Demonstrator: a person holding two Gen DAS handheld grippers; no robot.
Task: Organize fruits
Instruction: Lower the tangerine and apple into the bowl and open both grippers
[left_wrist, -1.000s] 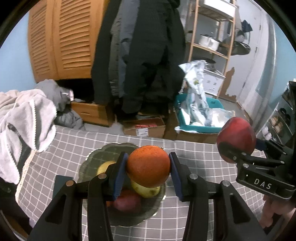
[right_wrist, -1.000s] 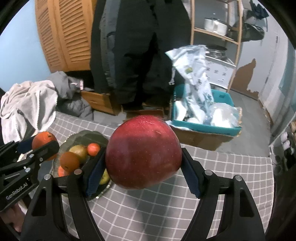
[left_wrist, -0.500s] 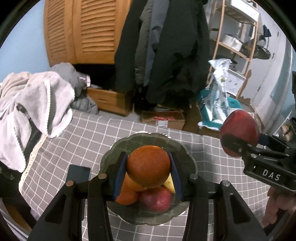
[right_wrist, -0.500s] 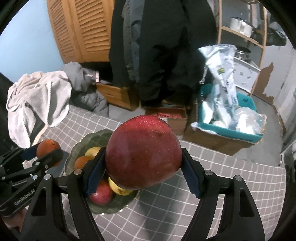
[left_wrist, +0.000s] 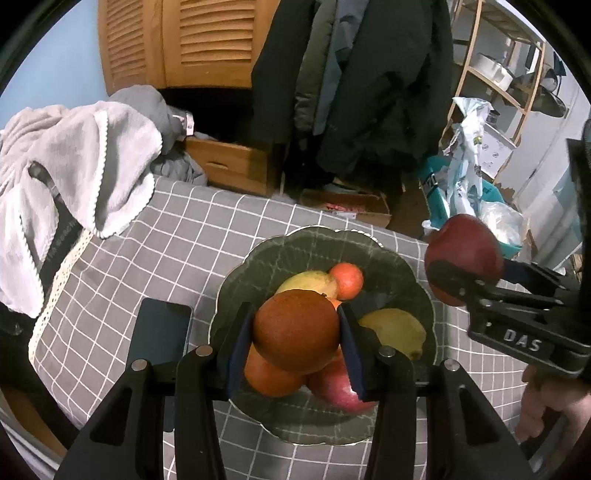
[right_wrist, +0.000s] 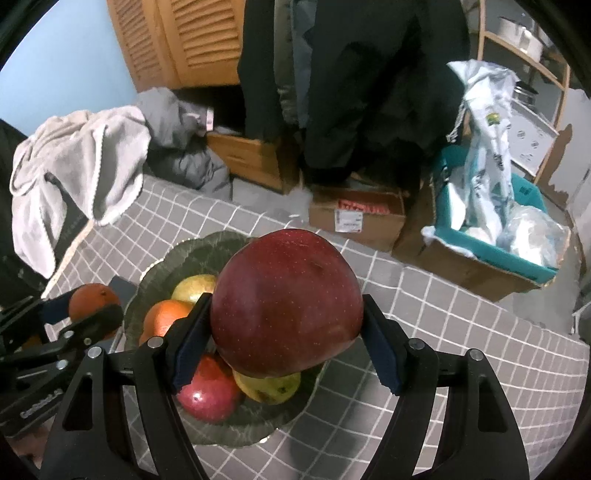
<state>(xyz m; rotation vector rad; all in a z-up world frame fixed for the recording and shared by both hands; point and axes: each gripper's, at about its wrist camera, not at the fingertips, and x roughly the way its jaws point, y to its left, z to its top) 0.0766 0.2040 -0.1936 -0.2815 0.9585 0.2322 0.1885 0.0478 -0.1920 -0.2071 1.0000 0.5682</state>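
Your bowl (left_wrist: 413, 273) sits on the bench (left_wrist: 192, 236), with a phone (left_wrist: 162, 332) just left of it and a towel (left_wrist: 74, 162) further left. Behind the bowl, off the bench, stand a cardboard box (right_wrist: 354, 218) and a crate (right_wrist: 517, 236) on the floor.

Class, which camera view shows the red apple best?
The right wrist view: the apple fills the centre, held in the right gripper. The left wrist view shows it smaller, at the right edge, partly hidden by that gripper.
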